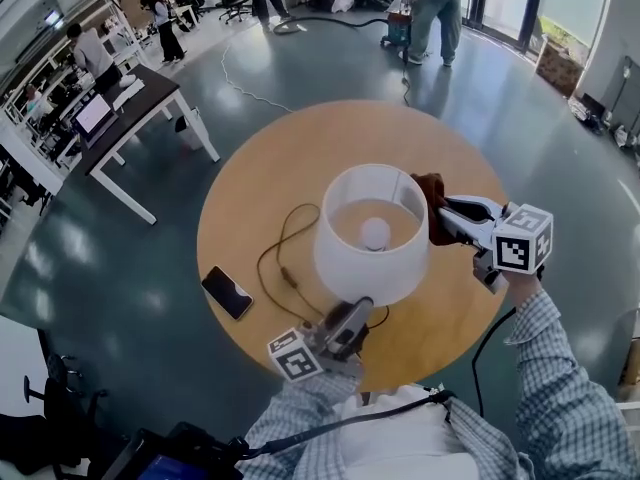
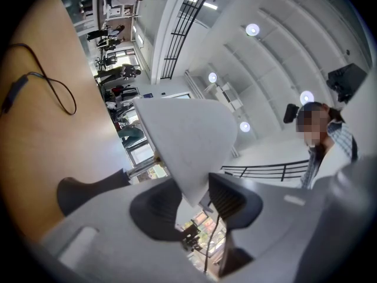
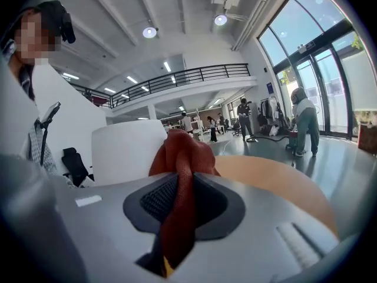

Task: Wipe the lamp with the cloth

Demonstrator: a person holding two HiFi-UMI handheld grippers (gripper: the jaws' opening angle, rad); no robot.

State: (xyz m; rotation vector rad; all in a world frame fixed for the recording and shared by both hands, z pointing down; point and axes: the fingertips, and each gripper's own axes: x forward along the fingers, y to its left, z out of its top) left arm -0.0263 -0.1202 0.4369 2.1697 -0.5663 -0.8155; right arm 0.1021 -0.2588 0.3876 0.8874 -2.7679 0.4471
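My left claw (image 2: 189, 200) pinches the lower rim of the lamp (image 1: 372, 268) on the round table (image 1: 260, 168), my right claw (image 3: 179, 200) clamps the red cloth (image 1: 430, 192) just beside the shade's top rim, and only the head view shows the bulb (image 1: 375, 232) and phone (image 1: 227, 292).

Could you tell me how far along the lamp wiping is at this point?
Done: the right gripper has the cloth clamped, and the left gripper steadies the lampshade by its lower edge. In hand: the cloth is at the shade's upper rim. Left: the wiping itself, as far as I can tell.
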